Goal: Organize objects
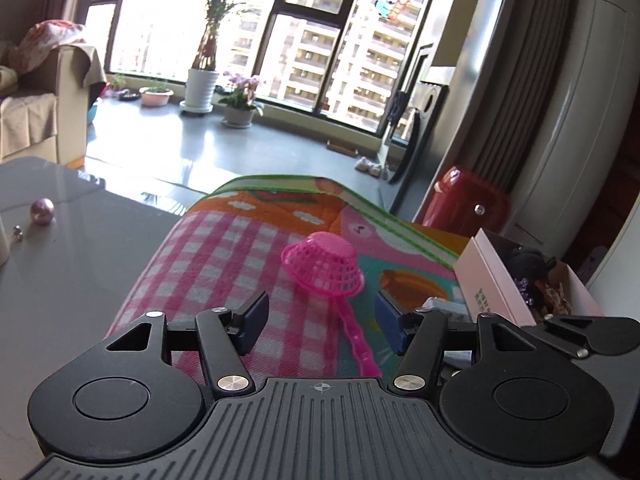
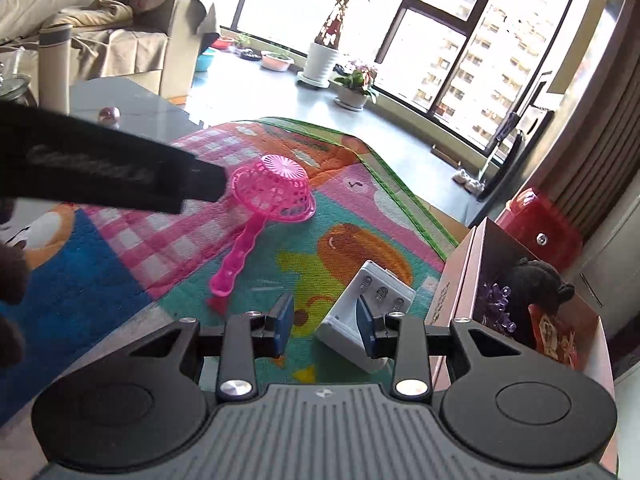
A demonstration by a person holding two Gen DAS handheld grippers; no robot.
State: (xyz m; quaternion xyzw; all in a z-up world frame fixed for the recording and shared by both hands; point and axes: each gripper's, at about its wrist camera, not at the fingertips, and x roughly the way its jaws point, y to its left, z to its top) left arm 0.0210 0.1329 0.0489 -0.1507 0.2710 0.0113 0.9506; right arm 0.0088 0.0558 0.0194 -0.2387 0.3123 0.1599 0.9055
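Observation:
A pink toy strainer lies upside down on a colourful play mat, its handle pointing toward me. My left gripper is open, its fingers either side of the handle, a little above the mat. In the right wrist view the strainer lies at centre left. A white battery charger lies on the mat. My right gripper is open with its right finger over the charger's near end. A pink open box holding a black plush and purple beads stands to the right.
The pink box also shows in the left wrist view. A grey table carries a pink ball. A red case stands beyond the box. The left gripper's body crosses the right wrist view.

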